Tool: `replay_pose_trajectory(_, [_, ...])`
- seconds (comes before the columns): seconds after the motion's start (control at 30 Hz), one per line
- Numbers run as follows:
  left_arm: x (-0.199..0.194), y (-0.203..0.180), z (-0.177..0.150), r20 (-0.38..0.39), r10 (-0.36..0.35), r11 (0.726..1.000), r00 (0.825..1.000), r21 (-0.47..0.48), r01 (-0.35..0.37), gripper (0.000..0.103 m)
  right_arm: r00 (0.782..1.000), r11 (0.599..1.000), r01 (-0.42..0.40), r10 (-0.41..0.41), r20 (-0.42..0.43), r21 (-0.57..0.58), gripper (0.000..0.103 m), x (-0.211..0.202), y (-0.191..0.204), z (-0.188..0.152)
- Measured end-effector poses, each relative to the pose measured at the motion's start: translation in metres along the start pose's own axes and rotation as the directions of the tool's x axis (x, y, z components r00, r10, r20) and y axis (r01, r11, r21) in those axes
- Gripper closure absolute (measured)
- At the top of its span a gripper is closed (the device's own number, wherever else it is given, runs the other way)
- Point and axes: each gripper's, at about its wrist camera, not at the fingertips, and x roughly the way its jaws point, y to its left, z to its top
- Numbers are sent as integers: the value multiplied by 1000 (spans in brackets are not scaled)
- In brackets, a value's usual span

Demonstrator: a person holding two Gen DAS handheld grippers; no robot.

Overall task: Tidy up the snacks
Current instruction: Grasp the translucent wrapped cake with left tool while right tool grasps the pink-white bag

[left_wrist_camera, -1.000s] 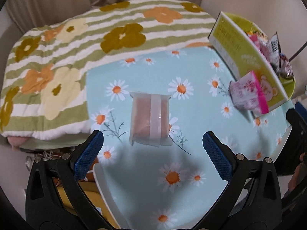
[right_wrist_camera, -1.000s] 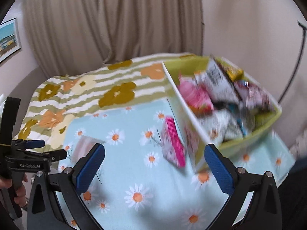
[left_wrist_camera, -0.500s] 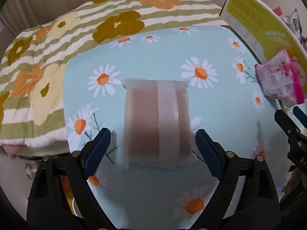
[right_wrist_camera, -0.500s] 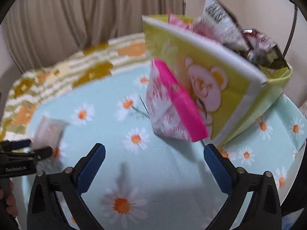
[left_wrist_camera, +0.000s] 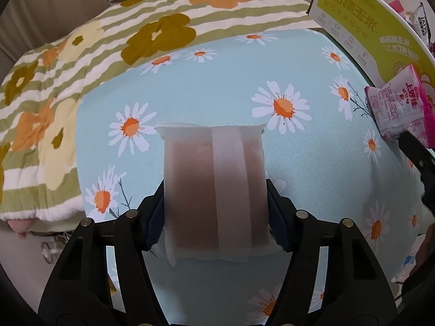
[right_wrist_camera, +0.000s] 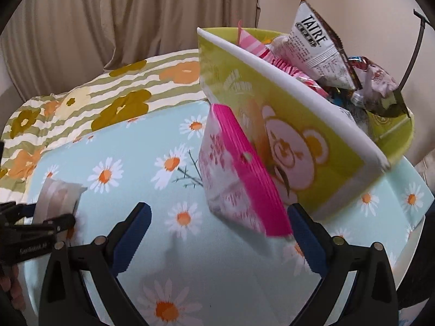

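Left gripper (left_wrist_camera: 216,212) points steeply down — lower than a second ago — jaws closing around the brown packet (left_wrist_camera: 214,187); right gripper (right_wrist_camera: 217,233) jaws released.

Soft, even indoor light fills both views, with no glare and no bright spot anywhere. Shadows are faint: a dim grey patch lies on the daisy-print cloth (left_wrist_camera: 223,87) just ahead of each claw. Fisheye bending curves the scene strongly and leaves black corners. In the right wrist view the pink snack packet (right_wrist_camera: 239,174) and yellow-green box (right_wrist_camera: 312,146) are smeared by motion blur; the frosted packet (left_wrist_camera: 214,190) in the left wrist view looks soft near the lens.
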Motion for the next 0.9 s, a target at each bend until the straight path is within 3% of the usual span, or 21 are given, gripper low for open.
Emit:
replay_pose_trajectory(0.2, [-2, 3, -1, 9, -15, 1000, 1000, -2, 15, 43, 999, 999, 19, -21, -42, -29, 12, 19, 7, 12])
replay_pose_trajectory(0.57, [-7, 12, 10, 9, -25, 999, 1000, -26, 25, 43, 994, 994, 80, -85, -68, -74, 14, 35, 23, 11])
replay_pose_trajectory(0.7, [-8, 12, 11, 8, -27, 999, 1000, -26, 27, 43, 994, 986, 83, -92, -52, -145, 22, 34, 37, 6])
replay_pose_trajectory(0.83, [-7, 14, 13, 5, -31, 999, 1000, -25, 31, 43, 993, 983, 109, -116, -36, -147, 26, 41, 37, 13])
replay_pose_trajectory(0.9, [-6, 14, 14, 3, -30, 999, 1000, -24, 30, 43, 991, 982, 117, -124, -41, -148, 35, 49, 37, 15])
